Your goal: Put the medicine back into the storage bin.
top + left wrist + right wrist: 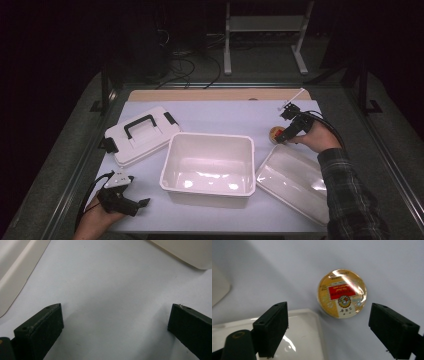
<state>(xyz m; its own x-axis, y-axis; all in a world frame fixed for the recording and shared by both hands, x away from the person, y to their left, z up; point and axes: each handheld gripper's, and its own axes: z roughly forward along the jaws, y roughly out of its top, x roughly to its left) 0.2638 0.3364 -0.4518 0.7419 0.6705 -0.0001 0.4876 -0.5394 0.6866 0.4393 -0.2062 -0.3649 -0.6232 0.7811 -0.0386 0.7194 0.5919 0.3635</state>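
Observation:
A small round tin (pixel 342 293) with a yellow and red label lies flat on the white table, right of the bin; in the high view the tin (pixel 275 133) sits just off my right gripper's tips. My right gripper (pixel 328 315) hovers over it, open, with the tin ahead of the jaws and untouched. The right gripper (pixel 283 136) is held by a hand in a plaid sleeve. My left gripper (pixel 116 315) is open over bare table, nothing between its jaws. In the high view the left gripper (pixel 140 204) rests near the front left corner.
A deep white bin (pixel 172 165) stands mid-table. A clear lid (pixel 295 182) lies to its right, its corner (pixel 299 340) under my right jaws. A white case with a black handle (pixel 137 132) sits at the left.

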